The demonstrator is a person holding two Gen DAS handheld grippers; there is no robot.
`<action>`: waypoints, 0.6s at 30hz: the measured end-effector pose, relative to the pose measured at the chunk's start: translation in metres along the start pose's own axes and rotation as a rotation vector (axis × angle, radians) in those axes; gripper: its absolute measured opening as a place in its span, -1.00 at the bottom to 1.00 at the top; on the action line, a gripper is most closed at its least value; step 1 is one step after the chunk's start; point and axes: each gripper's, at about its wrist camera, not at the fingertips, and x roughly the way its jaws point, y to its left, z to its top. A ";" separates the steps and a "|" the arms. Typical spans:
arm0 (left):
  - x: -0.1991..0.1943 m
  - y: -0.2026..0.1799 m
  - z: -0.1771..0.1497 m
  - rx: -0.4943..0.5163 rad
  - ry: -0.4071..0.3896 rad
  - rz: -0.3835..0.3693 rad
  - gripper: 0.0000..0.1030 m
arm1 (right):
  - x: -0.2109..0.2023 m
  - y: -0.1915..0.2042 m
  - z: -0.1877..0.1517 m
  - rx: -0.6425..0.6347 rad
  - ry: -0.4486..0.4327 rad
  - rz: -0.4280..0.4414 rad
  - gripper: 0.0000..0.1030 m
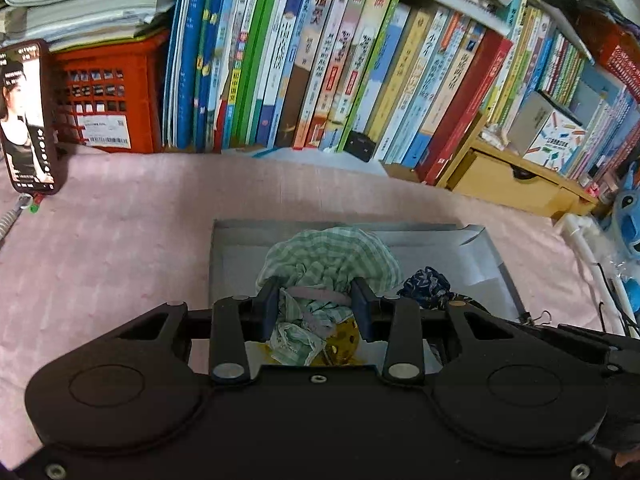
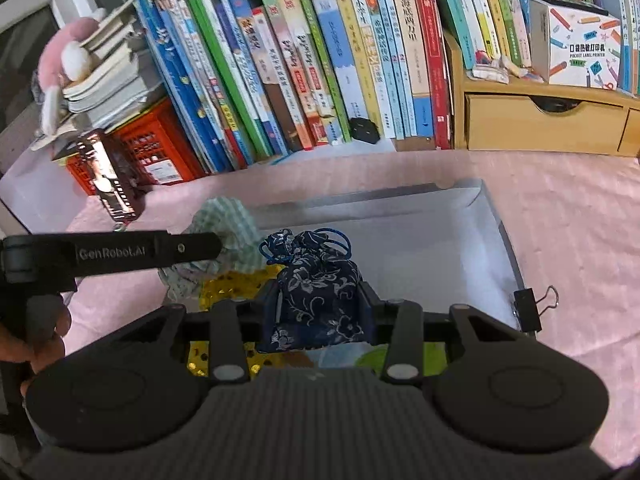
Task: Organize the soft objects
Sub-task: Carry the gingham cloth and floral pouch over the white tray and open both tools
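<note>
My left gripper (image 1: 316, 292) is shut on a green-and-white checked cloth pouch (image 1: 332, 258), gathered at its neck, over a shallow grey cardboard box (image 1: 232, 264). My right gripper (image 2: 318, 300) is shut on a dark blue floral drawstring bag (image 2: 316, 292) with a blue cord, above the same box (image 2: 460, 240). In the right wrist view the checked pouch (image 2: 228, 220) and the left gripper's body (image 2: 120, 252) sit just to the left. The blue bag (image 1: 426, 286) shows at the right in the left wrist view. A yellow sequinned item (image 2: 236, 286) lies in the box under both.
The box rests on a pink tablecloth (image 1: 120, 248). Behind it stand a long row of books (image 1: 320, 60), a red crate (image 1: 116, 96), a propped phone (image 1: 26, 116) and a wooden drawer unit (image 2: 544, 124). A black binder clip (image 2: 530, 308) grips the box's right edge.
</note>
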 end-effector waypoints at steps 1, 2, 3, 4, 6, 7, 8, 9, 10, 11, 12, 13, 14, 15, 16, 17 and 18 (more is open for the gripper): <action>0.002 0.001 0.000 -0.002 0.004 0.001 -0.30 | 0.002 -0.001 0.000 0.000 0.002 -0.006 -0.12; 0.004 0.001 -0.001 -0.002 0.007 0.002 -0.30 | 0.004 -0.001 0.000 -0.004 0.005 -0.012 -0.12; 0.006 0.001 -0.001 0.002 0.011 0.007 -0.30 | 0.006 -0.001 0.000 -0.009 0.007 -0.020 -0.12; 0.007 0.000 -0.002 0.007 0.012 0.013 -0.30 | 0.007 -0.001 0.000 -0.015 0.011 -0.032 -0.12; 0.009 0.000 -0.002 0.011 0.014 0.019 -0.30 | 0.011 -0.002 -0.002 -0.025 0.023 -0.055 -0.12; 0.010 0.001 -0.002 0.011 0.016 0.019 -0.30 | 0.014 -0.003 -0.002 -0.022 0.032 -0.065 -0.13; 0.010 0.001 -0.002 0.011 0.017 0.019 -0.30 | 0.017 -0.005 -0.003 -0.013 0.045 -0.077 -0.14; 0.011 0.001 -0.002 0.010 0.017 0.019 -0.30 | 0.020 -0.008 -0.004 -0.001 0.058 -0.086 -0.14; 0.011 0.001 -0.003 0.013 0.018 0.018 -0.30 | 0.022 -0.010 -0.006 0.007 0.065 -0.088 -0.14; 0.012 0.001 -0.003 0.015 0.019 0.019 -0.29 | 0.024 -0.013 -0.007 0.014 0.071 -0.088 -0.14; 0.013 0.001 -0.003 0.017 0.020 0.018 -0.28 | 0.026 -0.015 -0.007 0.025 0.080 -0.084 -0.15; 0.014 0.001 -0.003 0.018 0.020 0.017 -0.27 | 0.027 -0.017 -0.008 0.039 0.090 -0.080 -0.16; 0.015 0.001 -0.003 0.018 0.020 0.016 -0.26 | 0.028 -0.019 -0.008 0.049 0.098 -0.077 -0.16; 0.016 0.001 -0.003 0.017 0.022 0.015 -0.24 | 0.029 -0.020 -0.008 0.055 0.105 -0.076 -0.16; 0.017 0.001 -0.004 0.018 0.023 0.017 -0.23 | 0.030 -0.020 -0.008 0.057 0.109 -0.075 -0.16; 0.017 0.001 -0.004 0.022 0.023 0.018 -0.23 | 0.031 -0.020 -0.008 0.055 0.111 -0.075 -0.16; 0.016 0.000 -0.004 0.027 0.021 0.018 -0.20 | 0.031 -0.020 -0.008 0.052 0.112 -0.075 -0.16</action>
